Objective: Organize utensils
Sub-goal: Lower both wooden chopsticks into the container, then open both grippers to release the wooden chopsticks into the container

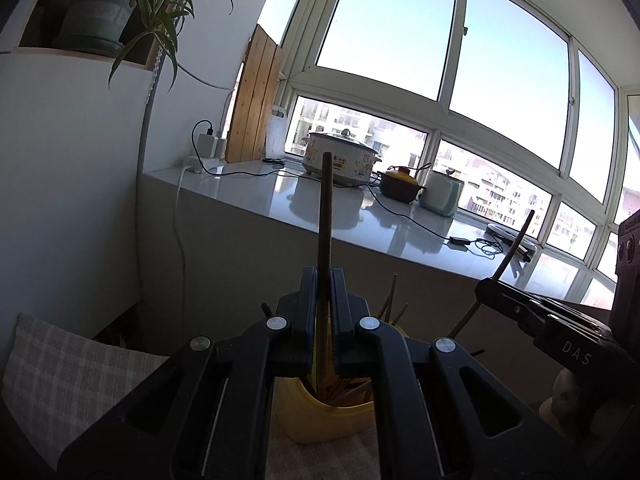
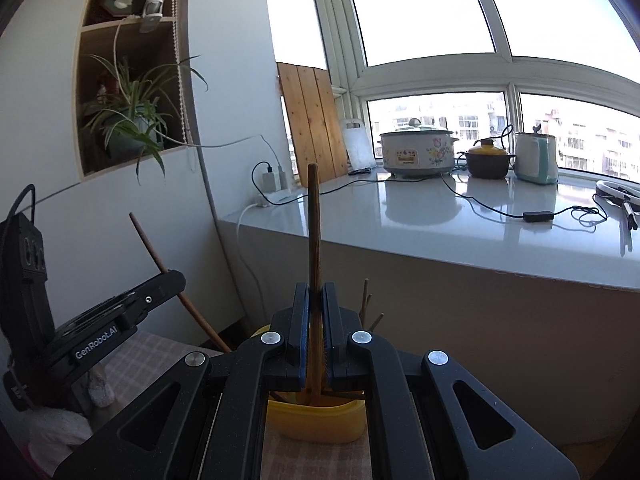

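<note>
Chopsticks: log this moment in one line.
left gripper: shut on chopstick | right gripper: shut on chopstick | both over yellow holder

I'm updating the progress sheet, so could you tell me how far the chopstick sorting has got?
Done: several chopsticks already stand in the yellow holder. In hand: the left gripper and the right gripper are each shut on one brown chopstick (left gripper's chopstick, right gripper's chopstick), both with lower ends at the holder's mouth. Left: lowering and releasing them. Whether more utensils wait elsewhere cannot be seen.

The black tongs (image 1: 324, 280) hide most of the near yellow plastic holder (image 1: 320, 420), where the brown wooden chopstick's (image 1: 325, 216) lower end vanishes.
</note>
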Demonstrator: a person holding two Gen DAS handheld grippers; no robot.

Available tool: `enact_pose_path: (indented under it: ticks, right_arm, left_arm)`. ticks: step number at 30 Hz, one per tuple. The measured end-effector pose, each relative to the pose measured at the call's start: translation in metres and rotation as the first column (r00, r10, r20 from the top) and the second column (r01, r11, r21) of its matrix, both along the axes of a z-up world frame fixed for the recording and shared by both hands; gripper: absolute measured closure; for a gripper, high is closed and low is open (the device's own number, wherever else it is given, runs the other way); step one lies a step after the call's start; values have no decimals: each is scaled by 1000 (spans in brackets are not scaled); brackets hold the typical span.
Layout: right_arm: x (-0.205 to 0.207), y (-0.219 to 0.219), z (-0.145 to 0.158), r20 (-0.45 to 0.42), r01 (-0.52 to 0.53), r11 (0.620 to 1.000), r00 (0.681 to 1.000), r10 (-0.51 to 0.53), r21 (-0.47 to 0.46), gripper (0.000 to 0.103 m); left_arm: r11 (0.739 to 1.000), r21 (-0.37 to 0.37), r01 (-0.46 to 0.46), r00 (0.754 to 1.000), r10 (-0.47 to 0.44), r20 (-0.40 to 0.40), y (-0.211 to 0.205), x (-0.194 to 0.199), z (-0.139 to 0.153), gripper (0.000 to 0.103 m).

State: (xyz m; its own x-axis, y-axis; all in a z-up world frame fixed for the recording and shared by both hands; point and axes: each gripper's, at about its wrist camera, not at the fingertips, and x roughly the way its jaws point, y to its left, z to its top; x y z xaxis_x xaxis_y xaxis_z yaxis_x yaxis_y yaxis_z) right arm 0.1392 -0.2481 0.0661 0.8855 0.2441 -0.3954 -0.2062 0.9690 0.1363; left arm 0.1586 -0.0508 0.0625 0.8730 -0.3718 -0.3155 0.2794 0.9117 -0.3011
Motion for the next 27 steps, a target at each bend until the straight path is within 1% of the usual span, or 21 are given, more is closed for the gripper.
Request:
enact_pose_path:
  ticks: [11,17,19,20,21,23,24,27]
  right_arm:
    - [6,4,-24,-62,16,999,998,-19,-48,99]
    - [6,2,-32,-97,29,999,995,-33,-44,99]
    - [5,1,-34,-110,41,998,993,-46,-45,98]
    - [5,2,-34,-118,41,998,992,-46,-50,97]
    - [5,2,-35,-125,39,998,991,-46,-54,95]
    - [1,2,-35,-122,42,998,991,-48,-50,78]
    - [-2,3,-34,-115,45,998,992,-50,-49,76]
    - [-11,4,-31,-103,47,998,993,-52,-49,76]
  left_arm:
    - [1000,1,19,999,-19,-27,-2,0,-11,99]
    - [1000,-14,24,999,-25,-44,-1,-2,-16,99]
    - [1000,-13,26,998,-26,-49,0,-4,-16,95]
    - [1000,-12,26,998,-27,-49,1,-5,-16,87]
    - [1000,-14,24,999,-25,-47,1,-7,-16,80]
    - [1000,-16,27,999,-28,-40,3,-13,-14,80]
    - [1000,-14,26,999,-27,-36,4,-16,-12,79]
    - [1000,-7,23,999,-23,-25,7,-27,-10,77]
